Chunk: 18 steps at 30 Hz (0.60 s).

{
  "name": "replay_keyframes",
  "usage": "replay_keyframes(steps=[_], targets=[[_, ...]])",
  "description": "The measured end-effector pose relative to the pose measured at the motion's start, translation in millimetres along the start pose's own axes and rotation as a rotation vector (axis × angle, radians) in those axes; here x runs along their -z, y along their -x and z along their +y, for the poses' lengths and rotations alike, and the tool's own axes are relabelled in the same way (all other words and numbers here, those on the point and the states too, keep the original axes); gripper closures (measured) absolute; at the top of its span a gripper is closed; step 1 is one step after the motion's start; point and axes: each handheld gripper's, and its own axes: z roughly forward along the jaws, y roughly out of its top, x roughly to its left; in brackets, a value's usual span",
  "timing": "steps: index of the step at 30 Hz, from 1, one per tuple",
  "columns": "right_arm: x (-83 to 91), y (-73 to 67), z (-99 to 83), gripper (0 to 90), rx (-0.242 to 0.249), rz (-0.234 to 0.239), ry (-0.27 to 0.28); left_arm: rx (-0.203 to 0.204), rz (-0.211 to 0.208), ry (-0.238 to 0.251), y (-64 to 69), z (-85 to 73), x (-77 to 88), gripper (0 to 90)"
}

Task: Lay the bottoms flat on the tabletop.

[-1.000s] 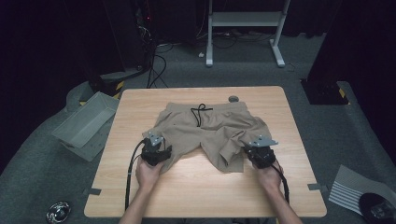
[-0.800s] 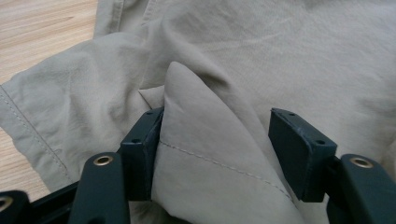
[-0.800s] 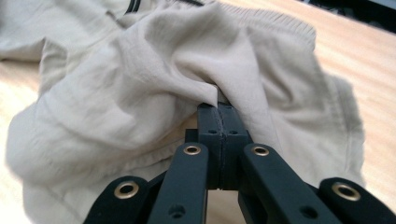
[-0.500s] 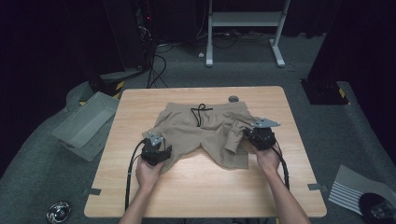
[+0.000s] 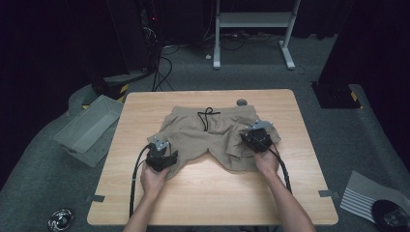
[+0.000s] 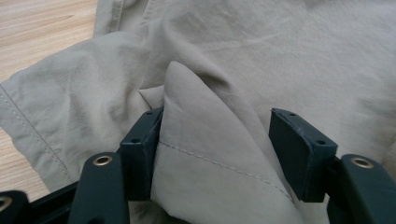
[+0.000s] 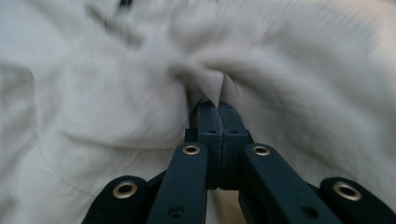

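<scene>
Our right tongs (image 7: 217,108) pinch a fold of the khaki shorts (image 5: 212,137), which lie on the bench (image 5: 290,169) between both tongs. Our left tongs (image 6: 217,151) stand spread around a peaked fold of the other leg hem, not clamping it. We judge the thin pinch on the right may slip as the leg folds over, and the unclamped left leg may drag along.

left gripper (image 5: 162,155): held by the left hand (image 5: 153,179) at 7 o'clock, jaws kept wide apart, pointed to 12 o'clock | right gripper (image 5: 256,138): held by the right hand (image 5: 267,162) at 4 o'clock, jaws pressed tight together | both forearms are stretched in from 6 o'clock
</scene>
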Motion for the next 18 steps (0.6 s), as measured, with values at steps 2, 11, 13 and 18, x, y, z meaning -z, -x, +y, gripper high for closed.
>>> replay_keyframes(steps=[2,11,13,18], targets=[[-4.0,0.1,-6.7,84.4,-0.025,0.016,-0.009,-0.006,-0.02,-0.001,-0.1,-0.6,1.2,33.8],[37.7,0.6,-31.2,72.4,-0.049,0.039,0.043,-0.025,-0.113,0.048,19.1,6.8,35.0,30.7],[37.7,0.5,-41.4,73.3,-0.05,0.038,0.015,-0.031,-0.14,0.044,25.5,7.8,40.1,30.2],[31.5,-5.9,-60.9,81.5,-0.053,0.061,-0.028,-0.049,-0.187,0.058,39.9,11.9,50.3,29.9]])
